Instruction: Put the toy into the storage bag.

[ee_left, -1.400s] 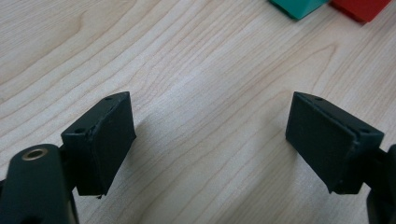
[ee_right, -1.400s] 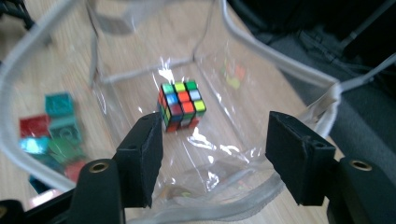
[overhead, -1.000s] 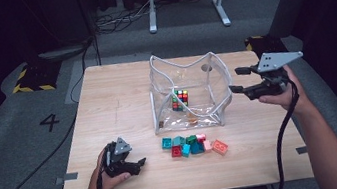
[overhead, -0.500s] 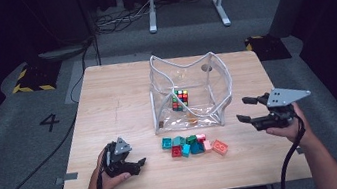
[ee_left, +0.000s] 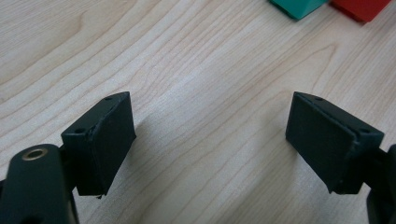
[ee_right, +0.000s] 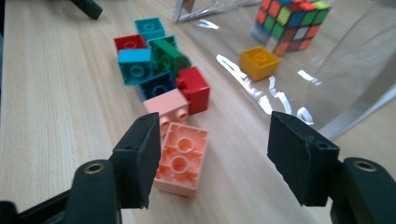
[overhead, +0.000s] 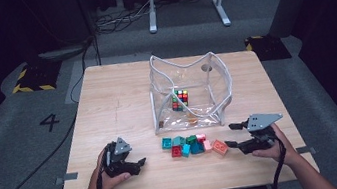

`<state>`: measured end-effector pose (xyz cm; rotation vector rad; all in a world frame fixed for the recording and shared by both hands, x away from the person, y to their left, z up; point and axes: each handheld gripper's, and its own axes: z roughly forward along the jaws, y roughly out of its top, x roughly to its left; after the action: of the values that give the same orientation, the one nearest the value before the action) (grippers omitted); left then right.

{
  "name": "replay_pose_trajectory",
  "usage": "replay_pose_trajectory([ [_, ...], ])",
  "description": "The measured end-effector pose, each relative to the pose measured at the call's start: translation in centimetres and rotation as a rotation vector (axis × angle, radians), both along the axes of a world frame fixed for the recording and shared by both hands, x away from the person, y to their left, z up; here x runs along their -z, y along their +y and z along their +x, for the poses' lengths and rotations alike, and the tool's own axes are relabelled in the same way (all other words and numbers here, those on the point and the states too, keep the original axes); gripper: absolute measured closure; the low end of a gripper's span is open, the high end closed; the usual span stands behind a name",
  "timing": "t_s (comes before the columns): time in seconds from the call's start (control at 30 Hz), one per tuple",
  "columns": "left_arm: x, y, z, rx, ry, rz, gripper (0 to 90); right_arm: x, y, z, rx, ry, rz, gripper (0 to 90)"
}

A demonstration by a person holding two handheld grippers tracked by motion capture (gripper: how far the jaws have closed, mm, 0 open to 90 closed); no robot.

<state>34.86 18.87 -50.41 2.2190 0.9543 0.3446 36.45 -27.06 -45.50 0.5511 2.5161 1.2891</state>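
Observation:
A loose pile of coloured bricks (overhead: 190, 144) lies on the wooden table (overhead: 117, 102), in front of a clear plastic bag (overhead: 219, 74). Inside the bag sit a Rubik's cube (overhead: 180, 99) and a yellow brick (ee_right: 259, 61). My right gripper (overhead: 230, 136) hovers low just right of the pile, open, pointing at it. In the right gripper view (ee_right: 215, 149) a salmon brick (ee_right: 182, 158) lies just ahead, by the left jaw, with no pad pressing on it. My left gripper (overhead: 139, 165) rests open on the table left of the pile, its jaws (ee_left: 210, 135) around bare wood.
A teal brick (ee_left: 296, 5) and a red brick (ee_left: 359, 7) lie beyond the left jaws. The bag's mouth stands open upward, its front wall (ee_right: 345, 93) close to the right jaw. Bare wood spreads left of the bag. The table's front edge runs just behind both hands.
My right gripper has come down from beside the bag's right rim to table level, right of the brick pile, jaws still apart. The left gripper has stayed put.

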Motion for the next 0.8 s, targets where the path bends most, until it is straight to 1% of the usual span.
replay_pose_trajectory([
  [0.17, 0.0, 0.0, 0.0, 0.0, 0.0, 0.0, 15.8, 1.7, 1.0, -0.4, -0.031, 0.042, -0.015, 34.3],
  [0.2, 0.0, 0.0, 0.0, 0.002, 0.001, 0.001, 15.8, 2.0, 1.2, -0.5, -0.029, 0.058, -0.022, 34.1],
  [0.27, 0.0, 0.0, 0.0, 0.0, 0.0, 0.0, 15.8, 2.3, 1.5, -0.5, -0.035, 0.063, -0.031, 33.9],
  [0.33, 0.0, 0.0, 0.0, 0.0, 0.0, 0.0, 15.8, 2.7, 1.7, -0.5, -0.036, 0.071, -0.029, 33.5],
  [0.43, 0.0, 0.0, 0.0, 0.0, 0.0, 0.0, 15.8, 3.2, 1.9, -0.4, -0.032, 0.072, -0.046, 33.2],
  [0.5, 0.0, 0.0, 0.0, 0.0, 0.0, 0.0, 15.8, 3.5, 1.9, -0.3, -0.029, 0.074, -0.046, 33.2],
  [0.53, 0.0, 0.0, 0.0, 0.0, 0.0, 0.0, 15.8, 3.7, 1.9, -0.3, -0.032, 0.084, -0.045, 33.1],
  [0.57, 0.0, 0.0, 0.0, 0.001, 0.001, 0.0, 15.8, 3.9, 1.9, -0.2, -0.036, 0.086, -0.051, 33.1],
  [0.63, 0.0, 0.0, 0.0, 0.0, 0.0, 0.0, 15.8, 4.2, 2.0, -0.1, -0.023, 0.085, -0.074, 33.4],
  [0.7, 0.0, 0.0, 0.0, 0.0, 0.0, 0.0, 15.8, 4.5, 2.0, 0.0, -0.019, 0.084, -0.072, 35.2],
  [0.8, 0.0, 0.0, 0.0, 0.0, 0.0, 0.0, 15.8, 4.6, 1.9, 0.1, -0.009, 0.084, -0.083, 39.8],
])
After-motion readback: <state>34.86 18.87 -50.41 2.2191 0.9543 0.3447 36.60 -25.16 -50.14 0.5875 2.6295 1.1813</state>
